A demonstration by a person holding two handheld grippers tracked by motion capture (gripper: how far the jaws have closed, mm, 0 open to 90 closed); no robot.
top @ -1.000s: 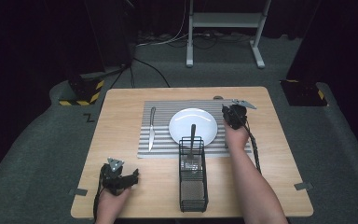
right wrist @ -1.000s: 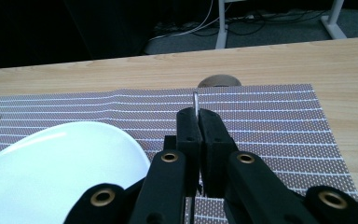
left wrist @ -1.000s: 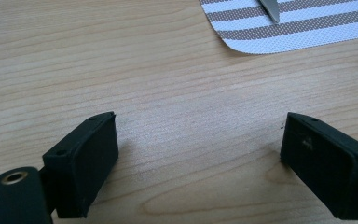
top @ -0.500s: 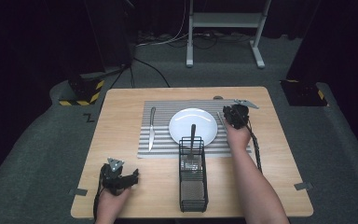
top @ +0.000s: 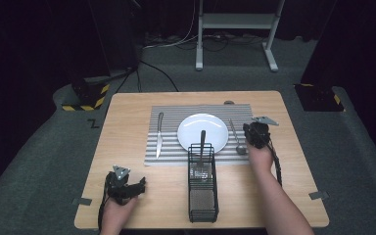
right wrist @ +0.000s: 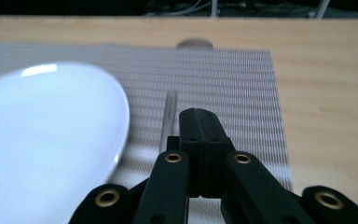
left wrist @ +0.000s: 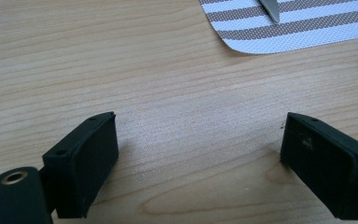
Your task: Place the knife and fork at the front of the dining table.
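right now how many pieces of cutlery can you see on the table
3: a silver table knife on the striped placemat left of the white round plate, a silver spoon right of it, and a silver fork standing in the black wire caddy. More may be hidden there.

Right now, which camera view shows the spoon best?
The high view: the whole spoon lies on the striped mat, right of the plate, just left of the right claw. The right gripper view shows a blurred handle; the left gripper view looks at bare table.
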